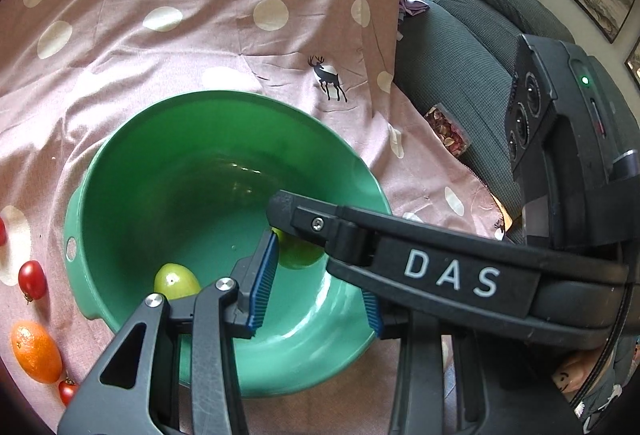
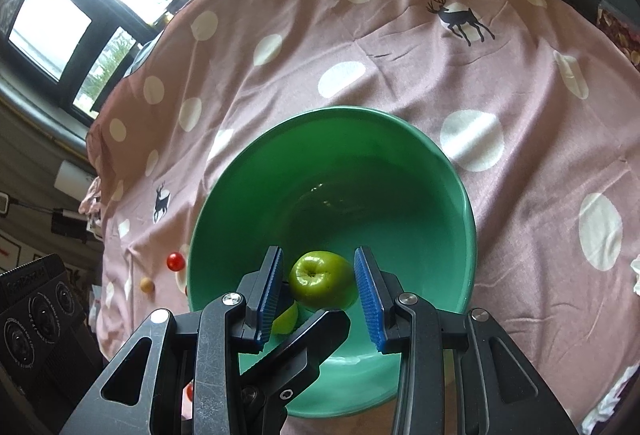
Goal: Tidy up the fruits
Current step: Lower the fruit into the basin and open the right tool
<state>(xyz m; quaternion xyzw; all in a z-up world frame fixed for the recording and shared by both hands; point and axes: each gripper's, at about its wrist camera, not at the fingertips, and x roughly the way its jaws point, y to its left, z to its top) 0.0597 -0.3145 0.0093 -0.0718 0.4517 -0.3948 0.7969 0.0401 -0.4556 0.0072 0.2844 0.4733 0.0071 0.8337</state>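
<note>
Green apple (image 2: pixel 323 278) sits between right claw (image 2: pixel 320 295) pads, untouched

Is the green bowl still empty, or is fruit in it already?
Not empty: the green bowl holds two green fruits. Red tomatoes and an orange lie outside on the cloth.
</note>
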